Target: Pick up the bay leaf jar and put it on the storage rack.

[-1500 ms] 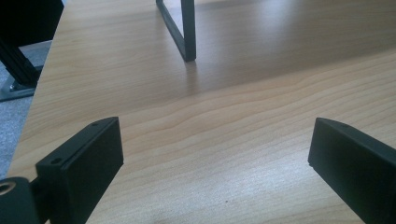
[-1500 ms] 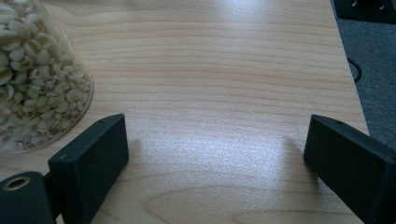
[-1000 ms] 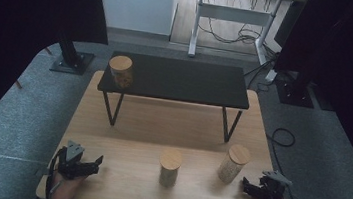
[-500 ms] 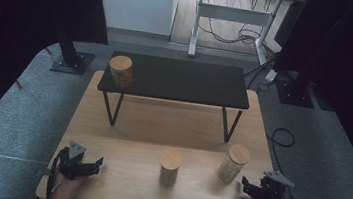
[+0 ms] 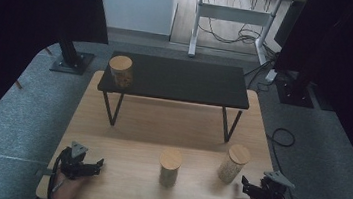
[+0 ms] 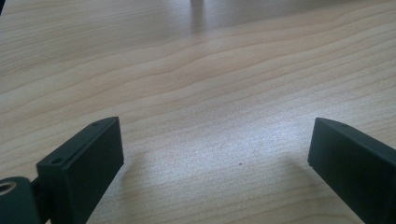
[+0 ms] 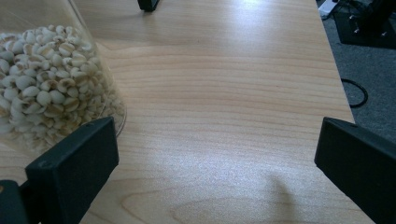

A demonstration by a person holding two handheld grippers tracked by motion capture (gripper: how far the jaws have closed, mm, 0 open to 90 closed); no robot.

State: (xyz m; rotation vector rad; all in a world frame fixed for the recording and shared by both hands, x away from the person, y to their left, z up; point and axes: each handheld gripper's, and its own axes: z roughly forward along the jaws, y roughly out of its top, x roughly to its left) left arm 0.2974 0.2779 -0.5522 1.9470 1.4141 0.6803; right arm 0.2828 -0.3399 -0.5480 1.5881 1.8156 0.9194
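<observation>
Three cork-lidded glass jars, upright, on two levels. Nearest the right gripper (image 5: 250, 188): jar of pale grains (image 5: 232, 163), clear-walled, cylindrical, capped with a round cork lid (image 5: 239, 154), standing near the front right of the wooden table (image 5: 127, 119); seen through the glass in the right gripper view as small, whitish, rounded kernels (image 7: 44, 88) heaped against the wall, just beyond the left jaw. Middle jar (image 5: 170, 167) at front centre, contents too dim to name. Far jar (image 5: 121, 71) on the left end of the black raised shelf (image 5: 181, 80), holding something brownish. Right gripper jaws spread wide, empty, resting low at the table's front right corner. Left gripper (image 5: 90, 165) at the front left, jaws likewise wide apart over bare wood, well apart from every jar.
</observation>
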